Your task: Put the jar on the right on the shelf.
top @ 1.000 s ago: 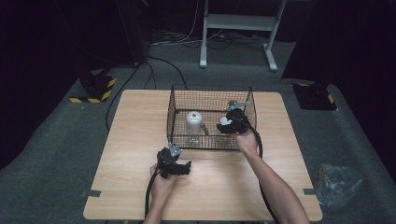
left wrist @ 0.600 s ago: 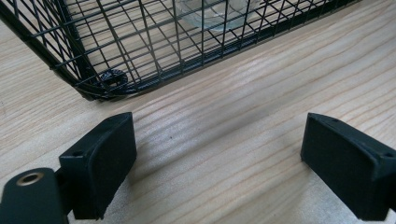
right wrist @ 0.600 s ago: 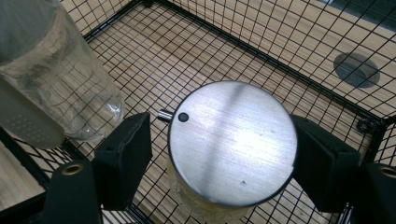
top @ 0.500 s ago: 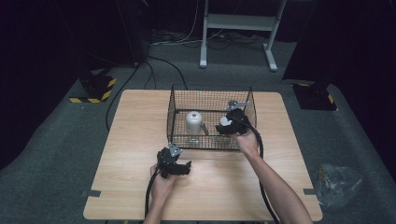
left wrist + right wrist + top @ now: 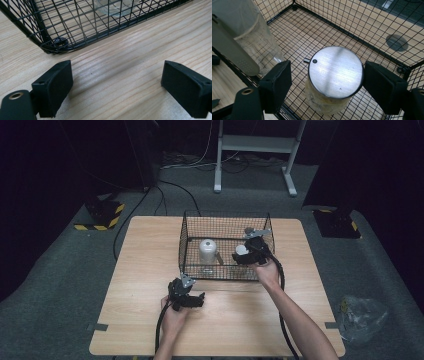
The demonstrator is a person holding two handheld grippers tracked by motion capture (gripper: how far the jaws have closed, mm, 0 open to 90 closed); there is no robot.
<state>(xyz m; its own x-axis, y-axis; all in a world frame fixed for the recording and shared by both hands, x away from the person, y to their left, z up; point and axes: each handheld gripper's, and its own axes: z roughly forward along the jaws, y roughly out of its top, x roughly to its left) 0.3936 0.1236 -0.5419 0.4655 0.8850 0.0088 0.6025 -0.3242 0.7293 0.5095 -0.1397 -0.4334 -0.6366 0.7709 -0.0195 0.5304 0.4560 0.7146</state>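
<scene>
A black wire basket (image 5: 226, 214) stands on the wooden table (image 5: 135, 285). Inside it, a small glass jar with a round silver lid (image 5: 336, 71) stands upright on the mesh floor. My right gripper (image 5: 328, 68) reaches over the basket's near right side (image 5: 243, 255). Its jaws have just been opening and stand open on either side of the lid, the left pad clearly apart from it. A taller clear glass container (image 5: 259, 47) with a grey metal strip stands beside the jar (image 5: 207, 251). My left gripper (image 5: 117, 87) rests open over bare wood before the basket's near left corner (image 5: 196, 299).
The basket's near corner (image 5: 53, 45) lies just ahead of the left jaws. A round hole (image 5: 396, 42) in the tabletop shows beyond the far mesh wall. On the floor are a crumpled plastic bag (image 5: 362, 315), a white stand (image 5: 255, 145) and a striped block (image 5: 102, 217).
</scene>
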